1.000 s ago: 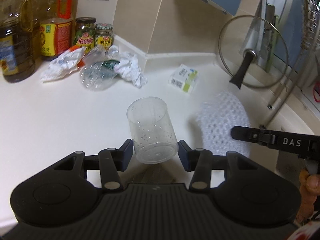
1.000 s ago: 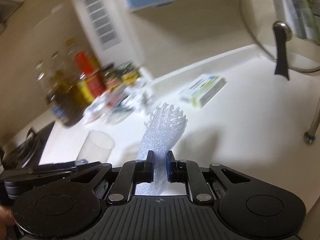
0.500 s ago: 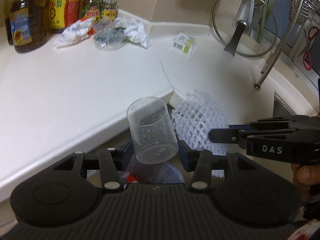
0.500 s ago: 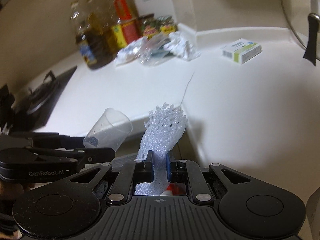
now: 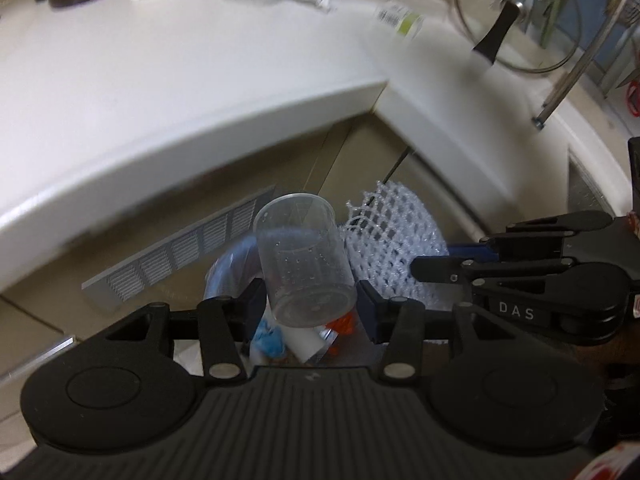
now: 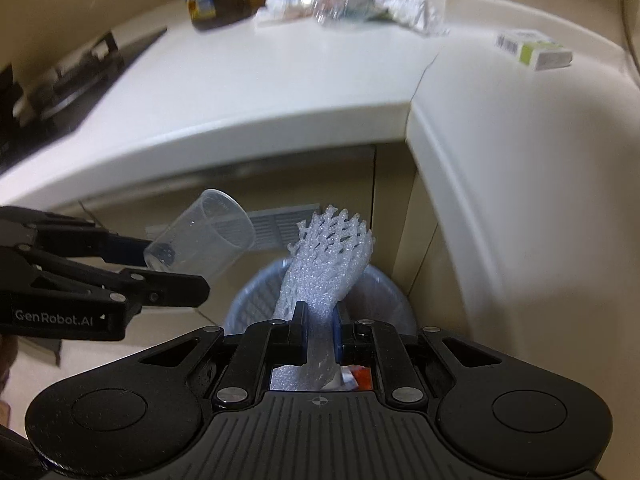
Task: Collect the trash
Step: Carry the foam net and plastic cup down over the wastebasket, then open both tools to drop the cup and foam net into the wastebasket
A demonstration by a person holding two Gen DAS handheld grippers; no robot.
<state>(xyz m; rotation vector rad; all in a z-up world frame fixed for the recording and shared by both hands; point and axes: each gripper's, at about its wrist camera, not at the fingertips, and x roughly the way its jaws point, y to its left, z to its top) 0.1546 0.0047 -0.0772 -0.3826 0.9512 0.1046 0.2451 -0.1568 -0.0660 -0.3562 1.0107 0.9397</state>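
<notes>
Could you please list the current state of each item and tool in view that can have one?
Left tool: shut on plastic cup, cup tilted, empty.
Right tool: shut on foam net, squeezed flat.
Trash bin: open, lined, trash inside.
Small box: on countertop, closed.
Crumpled wrappers: on countertop, uncollected.

Both wrist views look steeply down, sharing the bin.
</notes>
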